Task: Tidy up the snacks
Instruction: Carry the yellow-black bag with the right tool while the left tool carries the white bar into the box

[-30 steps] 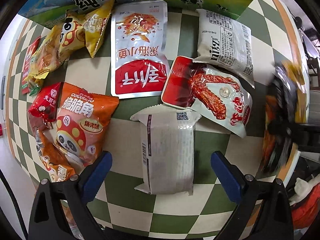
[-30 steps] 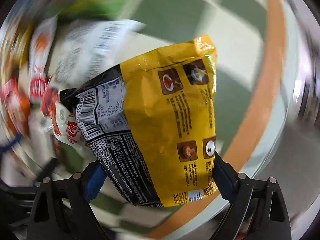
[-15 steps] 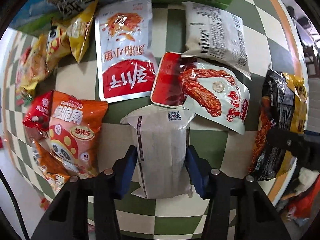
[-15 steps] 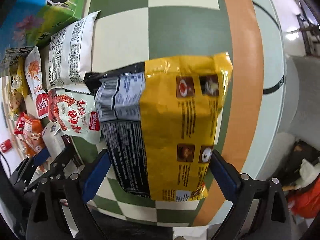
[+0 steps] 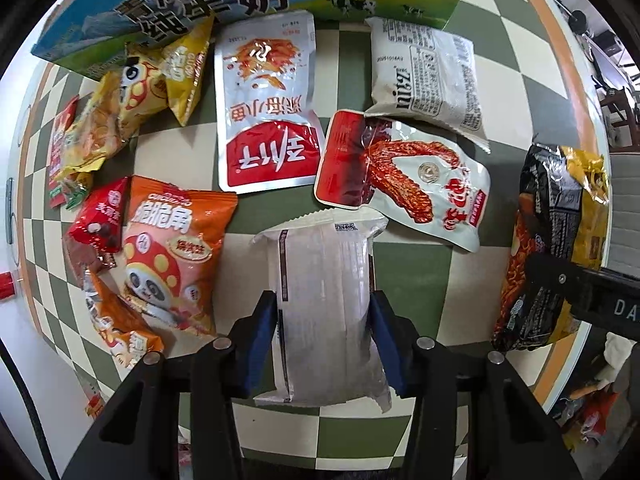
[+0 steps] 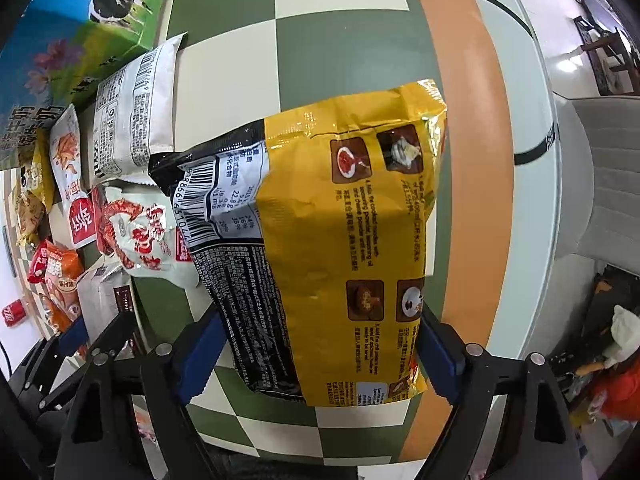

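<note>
On the table: a green-and-cream checked cloth (image 5: 404,264) with an orange border carries a spread of snack packets.
Container: a milk carton (image 5: 192,4) lies along the far edge; what it holds cannot be seen.
Left gripper (image 5: 324,344): points straight down, blue pads pressed on both long sides of a white packet (image 5: 324,304), jaws closing.
White packet: near the table's near edge, seam side up, long axis running from near edge to far edge, flat on the cloth.
Right gripper (image 6: 320,344): jaws closing around a yellow-and-black noodle bag (image 6: 340,240); both pads touch the bag's sides.
Noodle bag: at the right edge over the orange border, back side up, long axis near to far.
Beside the white packet: an orange panda bag (image 5: 172,256) to its left, a red-and-white wing packet (image 5: 404,180) touching its far right corner.
Farther back: a red-and-silver pouch (image 5: 268,104), a white printed packet (image 5: 428,76), yellow bags (image 5: 136,96) at the far left corner.
</note>
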